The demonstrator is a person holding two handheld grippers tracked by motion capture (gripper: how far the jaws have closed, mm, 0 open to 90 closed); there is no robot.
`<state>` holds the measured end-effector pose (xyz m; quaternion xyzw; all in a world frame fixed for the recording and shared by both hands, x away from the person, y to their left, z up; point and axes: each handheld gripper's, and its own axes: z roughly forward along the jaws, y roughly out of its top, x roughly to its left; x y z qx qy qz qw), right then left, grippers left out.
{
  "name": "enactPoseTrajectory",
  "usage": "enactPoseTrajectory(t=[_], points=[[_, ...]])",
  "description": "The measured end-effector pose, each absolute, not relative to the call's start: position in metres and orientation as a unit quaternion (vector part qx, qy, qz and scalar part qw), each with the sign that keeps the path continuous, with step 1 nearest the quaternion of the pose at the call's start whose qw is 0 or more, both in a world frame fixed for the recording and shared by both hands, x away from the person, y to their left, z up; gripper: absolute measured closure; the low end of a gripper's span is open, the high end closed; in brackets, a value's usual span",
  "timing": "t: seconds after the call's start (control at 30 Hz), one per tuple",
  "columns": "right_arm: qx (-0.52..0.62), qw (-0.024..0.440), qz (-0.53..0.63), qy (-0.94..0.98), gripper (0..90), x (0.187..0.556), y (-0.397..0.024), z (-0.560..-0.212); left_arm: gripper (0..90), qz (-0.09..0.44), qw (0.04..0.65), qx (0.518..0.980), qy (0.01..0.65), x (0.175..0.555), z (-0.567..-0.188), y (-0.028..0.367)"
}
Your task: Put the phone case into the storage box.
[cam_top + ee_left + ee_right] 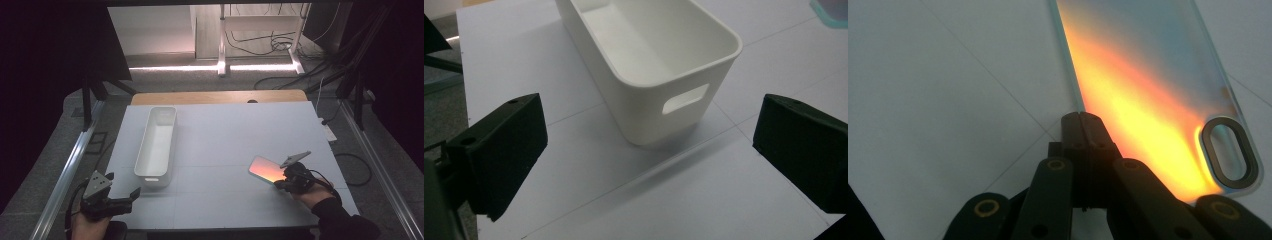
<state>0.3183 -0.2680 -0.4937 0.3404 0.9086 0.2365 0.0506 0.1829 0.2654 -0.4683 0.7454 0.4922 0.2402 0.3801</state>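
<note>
- right gripper [286, 181] low over the table's [225, 130] right side, jaws pinching the edge of a glossy, iridescent phone case [266, 170]
- left gripper [124, 189] spread wide, facing a smooth white plastic bin [156, 145]

Both claws are black. The left claw [122, 197] carries a grey three-cornered plate on top, and its two blocky jaws each have a small round hole near the top edge. The right claw [1082, 120] has linked black arms pinned with brass-ringed rivets. A dark sleeve [345, 220] covers the right forearm at 5 o'clock in the high view.
</note>
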Motion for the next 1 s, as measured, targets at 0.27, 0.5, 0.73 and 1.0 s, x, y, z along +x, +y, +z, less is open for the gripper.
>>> enactPoseTrajectory(t=[0.27, 0.5, 0.73, 1.0], points=[[0.345, 0.066, 0.219, 0.911, 89.7, 0.320, -0.274, -0.494, 1.7, 0.241, 0.379, 0.747, 0.491, 0.183, -0.468, 0.265], [0.354, 0.087, 0.215, 0.906, 89.7, 0.330, -0.286, -0.494, 1.7, 0.242, 0.378, 0.748, 0.489, 0.183, -0.468, 0.264], [0.369, 0.095, 0.220, 0.898, 89.7, 0.344, -0.289, -0.495, 1.7, 0.241, 0.376, 0.749, 0.490, 0.184, -0.468, 0.264], [0.382, 0.111, 0.226, 0.889, 89.7, 0.364, -0.291, -0.496, 1.7, 0.240, 0.378, 0.747, 0.491, 0.184, -0.469, 0.265]])
